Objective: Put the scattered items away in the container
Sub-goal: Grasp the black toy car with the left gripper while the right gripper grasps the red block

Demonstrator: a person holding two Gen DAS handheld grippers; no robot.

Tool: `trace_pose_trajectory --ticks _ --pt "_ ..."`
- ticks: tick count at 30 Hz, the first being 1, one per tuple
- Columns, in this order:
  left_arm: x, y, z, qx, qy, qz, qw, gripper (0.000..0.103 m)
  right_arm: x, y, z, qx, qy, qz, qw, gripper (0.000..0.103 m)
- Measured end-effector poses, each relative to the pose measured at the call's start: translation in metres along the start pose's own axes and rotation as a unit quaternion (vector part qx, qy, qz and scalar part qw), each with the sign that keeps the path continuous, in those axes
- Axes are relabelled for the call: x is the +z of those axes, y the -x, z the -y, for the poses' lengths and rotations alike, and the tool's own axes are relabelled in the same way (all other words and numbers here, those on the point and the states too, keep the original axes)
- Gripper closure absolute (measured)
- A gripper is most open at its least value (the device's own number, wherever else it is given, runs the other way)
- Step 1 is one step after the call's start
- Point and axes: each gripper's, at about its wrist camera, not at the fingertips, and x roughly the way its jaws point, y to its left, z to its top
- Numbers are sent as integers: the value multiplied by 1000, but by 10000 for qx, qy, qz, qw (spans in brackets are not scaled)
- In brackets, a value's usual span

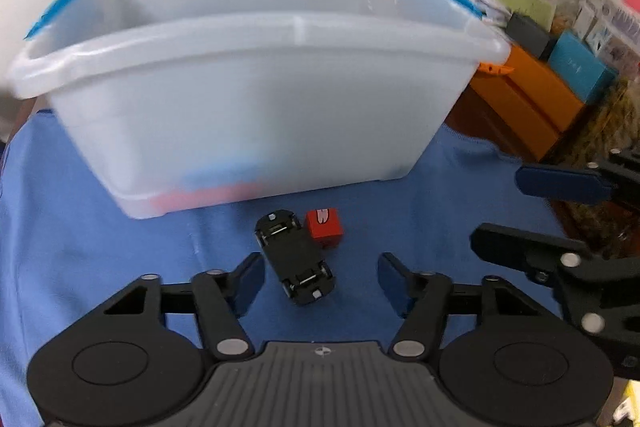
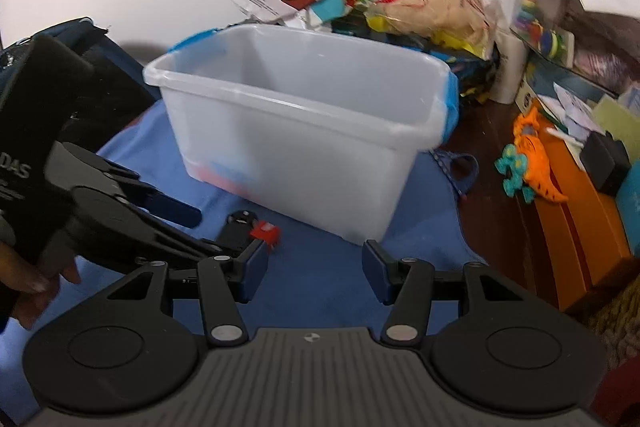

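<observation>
The left gripper (image 1: 320, 279) is hanging released over the blue cloth (image 1: 100, 227), jaws apart, nothing pressed between the pads. An overturned black toy car (image 1: 294, 257) is lying partly between its fingertips, wheels up, its far end reaching toward 12 o'clock. A red block (image 1: 325, 228) is sitting just beside the car at 1 o'clock from it, touching or nearly touching; which, the view does not settle.

The right gripper (image 2: 314, 271) is also standing released and empty, over bare cloth, with the car (image 2: 239, 227) and block (image 2: 265, 231) at its 10 o'clock. The left gripper (image 2: 176, 223) is already occupying that side.

Hazards:
- The car is lying at a slant to the left jaws. Closing on it as it lies is likely to twist it or squeeze it out.
- The block is close enough to be knocked away or pinched along with the car.
- Both tools are converging on one small patch, so their fingers could collide.

The translucent container (image 1: 256, 99) is standing at 12 o'clock, near the toys, with red and blue shapes showing through its wall. Its near rim (image 1: 280, 35) is standing high, so any carried item needs lifting clear over it. Open cloth is lying at 9 o'clock, while the cloth's edge and an orange box (image 1: 524, 99) are crowding 2 o'clock.
</observation>
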Motion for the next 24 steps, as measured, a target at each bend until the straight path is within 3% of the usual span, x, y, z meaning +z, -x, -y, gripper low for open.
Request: trace_pose_trajectory --ticks 2,6,13,21,24 --pt "-3 -5 -3 117 -103 -128 9998 64 -2 -3 3 24 -64 -9 10000 47" --pt "-6 0 -28 185 -22 -183 9997 70 -10 -10 -2 307 35 68 9995 47" --pt "-2 3 -43 161 -523 -93 9985 67 -9 -52 -29 758 629 -35 9951 47" --pt "2 -1 -48 133 -601 -104 9980 67 -3 -88 -37 751 1110 -177 9908 51" --pt "1 -1 -45 158 -844 -146 9962 68 -6 -99 -37 749 1211 -205 9896 57"
